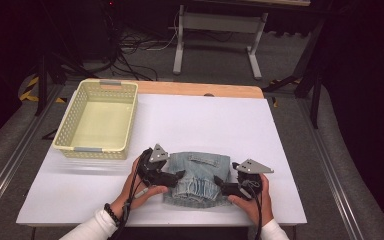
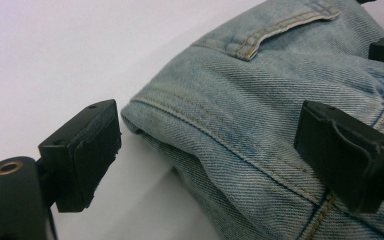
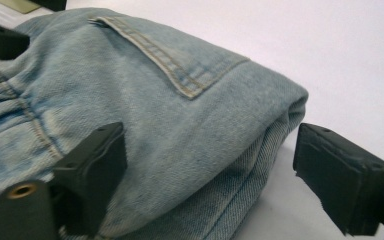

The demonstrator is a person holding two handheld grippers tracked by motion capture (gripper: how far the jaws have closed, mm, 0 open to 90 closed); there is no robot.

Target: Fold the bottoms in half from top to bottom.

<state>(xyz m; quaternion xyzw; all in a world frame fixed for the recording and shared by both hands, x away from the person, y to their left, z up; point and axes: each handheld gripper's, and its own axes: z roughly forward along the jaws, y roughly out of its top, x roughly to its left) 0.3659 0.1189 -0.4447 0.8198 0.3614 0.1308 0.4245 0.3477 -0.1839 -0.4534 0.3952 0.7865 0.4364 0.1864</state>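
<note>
Both sets of jaws are standing released. The left gripper (image 1: 180, 176) and right gripper (image 1: 219, 184) are flanking the folded denim garment (image 1: 200, 177), which is lying near the table's (image 1: 210, 125) front edge. The basket (image 1: 70, 131) is sitting at the far-left corner.

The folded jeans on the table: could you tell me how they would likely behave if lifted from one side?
The folded jeans would probably sag and start to unfold, since they are soft denim in loose stacked layers. They look fairly heavy for their size, being thick and several folds deep. The coarse weave should resist slipping between the pads, and they should slide rather than roll on the white table.
</note>
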